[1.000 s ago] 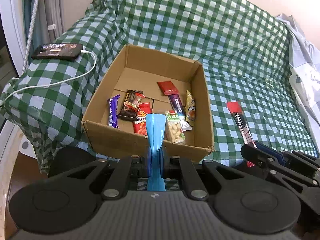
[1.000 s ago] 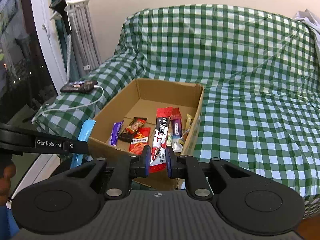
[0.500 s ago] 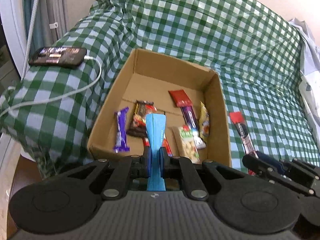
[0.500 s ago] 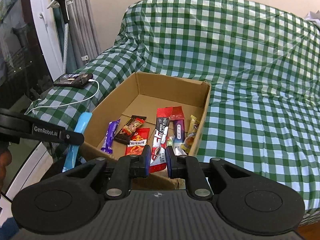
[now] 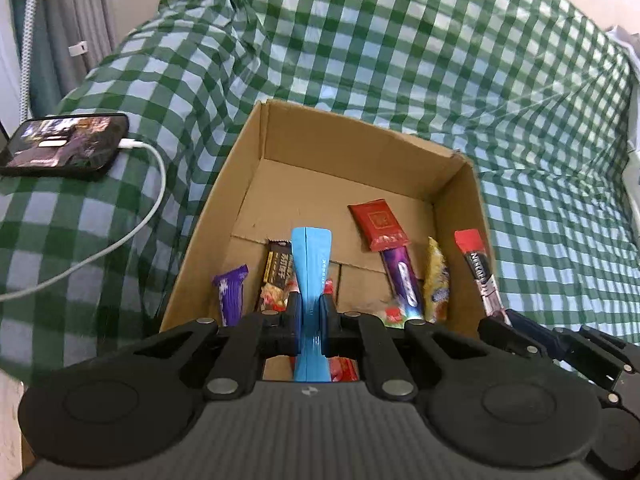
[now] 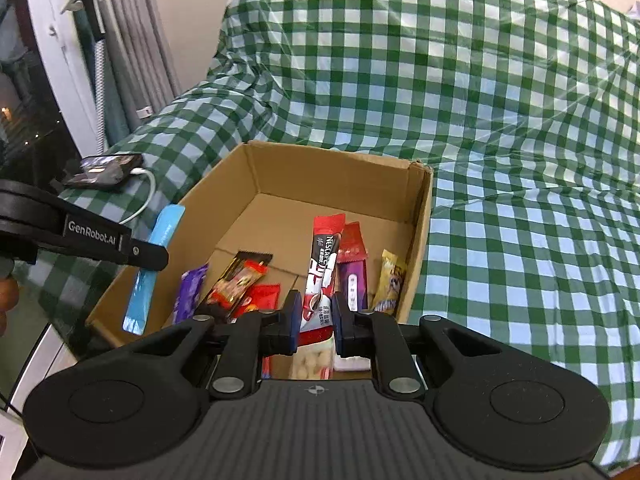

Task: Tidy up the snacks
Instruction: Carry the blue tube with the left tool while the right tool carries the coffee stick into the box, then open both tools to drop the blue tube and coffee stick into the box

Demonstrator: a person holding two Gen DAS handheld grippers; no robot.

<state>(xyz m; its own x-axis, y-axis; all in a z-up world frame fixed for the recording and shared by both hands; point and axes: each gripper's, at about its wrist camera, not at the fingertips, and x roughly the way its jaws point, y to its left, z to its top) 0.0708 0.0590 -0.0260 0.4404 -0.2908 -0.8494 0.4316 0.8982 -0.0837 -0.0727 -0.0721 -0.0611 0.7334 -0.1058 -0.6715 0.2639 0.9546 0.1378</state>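
Gripping a light blue stick sachet (image 5: 310,276) between its closed jaws, the left gripper (image 5: 311,318) is poised above the near end of an open cardboard box (image 5: 360,142), the sachet pointing forward over the contents. The right gripper (image 6: 316,320) is clamped on a red Nescafe coffee stick (image 6: 323,268), which stands up over the right half of the same box, close to the right wall. The box sits on a sofa draped in a green-and-white checked cover (image 6: 500,100). Lying on the box floor are a purple-wrapped bar (image 5: 230,292) at the left, a dark brown bar (image 5: 278,268) beside it, a red packet (image 5: 378,222) towards the back, a purple stick (image 5: 402,276) in front of that, and a yellow packet (image 5: 436,276) against the right wall. A packet of nuts (image 6: 314,360) shows beneath the right gripper. On the sofa arm, left of the box, rests a phone (image 5: 62,146) with a white cable (image 5: 132,232) plugged in.
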